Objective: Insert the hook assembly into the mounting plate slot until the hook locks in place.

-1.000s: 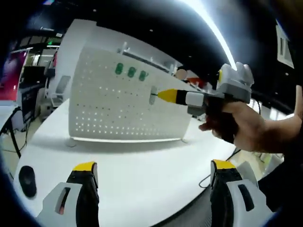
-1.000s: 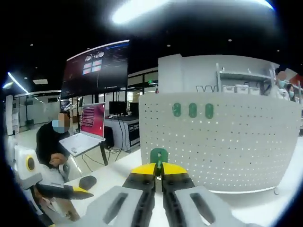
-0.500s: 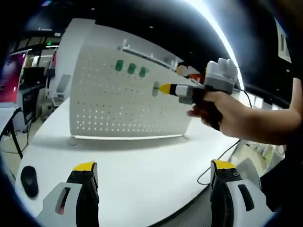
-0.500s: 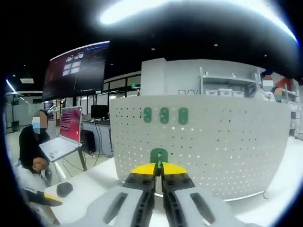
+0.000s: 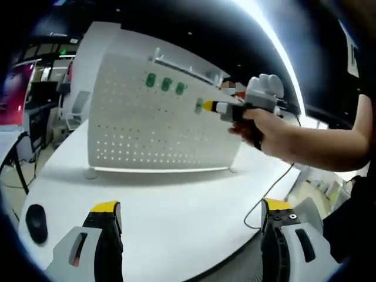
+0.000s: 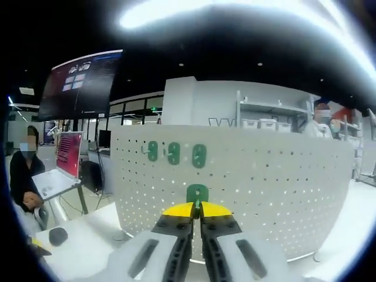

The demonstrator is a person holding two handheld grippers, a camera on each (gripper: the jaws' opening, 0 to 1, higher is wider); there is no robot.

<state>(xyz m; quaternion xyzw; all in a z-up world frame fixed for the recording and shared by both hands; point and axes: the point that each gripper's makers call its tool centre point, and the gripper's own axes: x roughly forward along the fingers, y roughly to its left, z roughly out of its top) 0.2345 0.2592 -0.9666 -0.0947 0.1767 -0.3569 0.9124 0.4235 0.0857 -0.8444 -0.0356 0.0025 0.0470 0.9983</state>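
Right gripper (image 6: 197, 210) nearer pegboard (image 6: 264, 176); green hook (image 6: 197, 193) clamped at tips.

the right gripper (image 5: 207, 106), holding the green hook (image 6: 197, 193), has moved closer to the white pegboard (image 5: 158, 126), now just beside it.

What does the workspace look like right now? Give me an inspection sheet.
Surface: white table, mostly bare.
Job's things: white pegboard standing upright on the table; three green hooks already in a row on it; a fourth green hook in the right gripper, close to the board.
Clutter: black mouse near the table edge.
Grippers: right gripper shut on the hook; left gripper open, holding nothing.
Cables: dark cable trailing over the table edge.
Surroundings: seated person with laptop, wall screen, shelving.
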